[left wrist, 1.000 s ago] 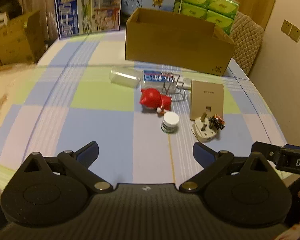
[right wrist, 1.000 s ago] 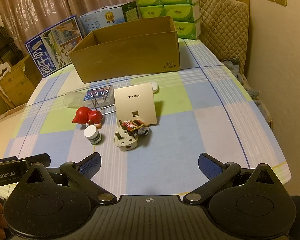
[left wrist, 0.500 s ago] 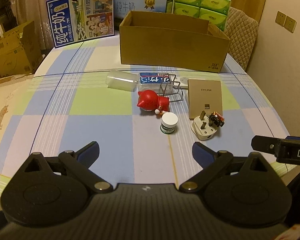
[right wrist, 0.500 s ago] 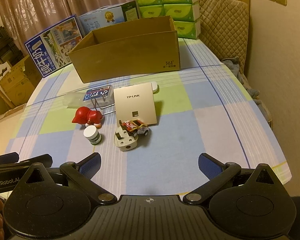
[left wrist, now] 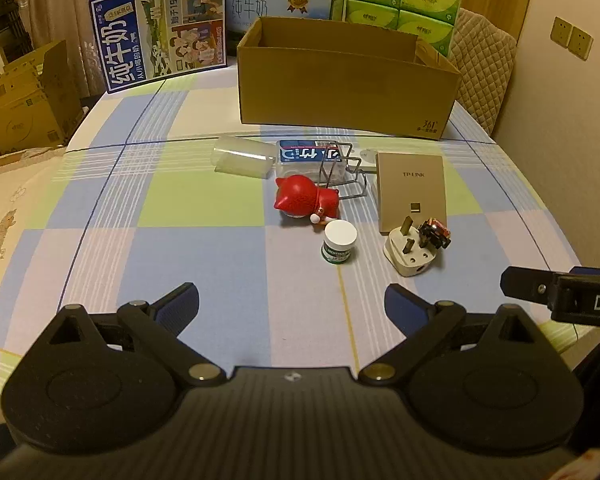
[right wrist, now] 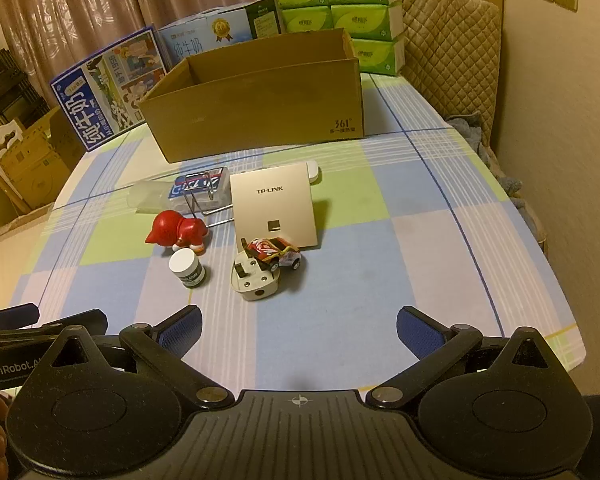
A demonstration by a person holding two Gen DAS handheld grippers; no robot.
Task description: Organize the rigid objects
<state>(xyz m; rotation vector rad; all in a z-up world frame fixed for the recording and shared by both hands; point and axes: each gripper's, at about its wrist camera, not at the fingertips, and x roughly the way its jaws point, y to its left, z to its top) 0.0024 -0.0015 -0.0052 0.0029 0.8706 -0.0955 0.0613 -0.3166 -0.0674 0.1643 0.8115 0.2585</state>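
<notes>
A cluster of small objects lies mid-table: a red cat figure (left wrist: 306,200), a white-capped jar (left wrist: 339,242), a white plug adapter (left wrist: 410,254), a toy car (left wrist: 434,233), a gold TP-LINK panel (left wrist: 411,186), a wire rack (left wrist: 340,170) and a clear plastic box (left wrist: 278,158). An open cardboard box (left wrist: 344,80) stands behind them. My left gripper (left wrist: 291,304) is open and empty, near the table's front edge. My right gripper (right wrist: 299,330) is open and empty, in front of the plug adapter (right wrist: 256,278) and the toy car (right wrist: 276,254).
Milk cartons (left wrist: 162,32) and green tissue packs (left wrist: 404,0) stand behind the cardboard box. A quilted chair (right wrist: 450,52) is at the far right, by the wall. Cardboard boxes (left wrist: 20,100) sit on the floor left of the checked tablecloth (left wrist: 180,240).
The left gripper's view has levelled and steadied, pulling back slightly from the table. The right gripper has stayed still. Both stay open.
</notes>
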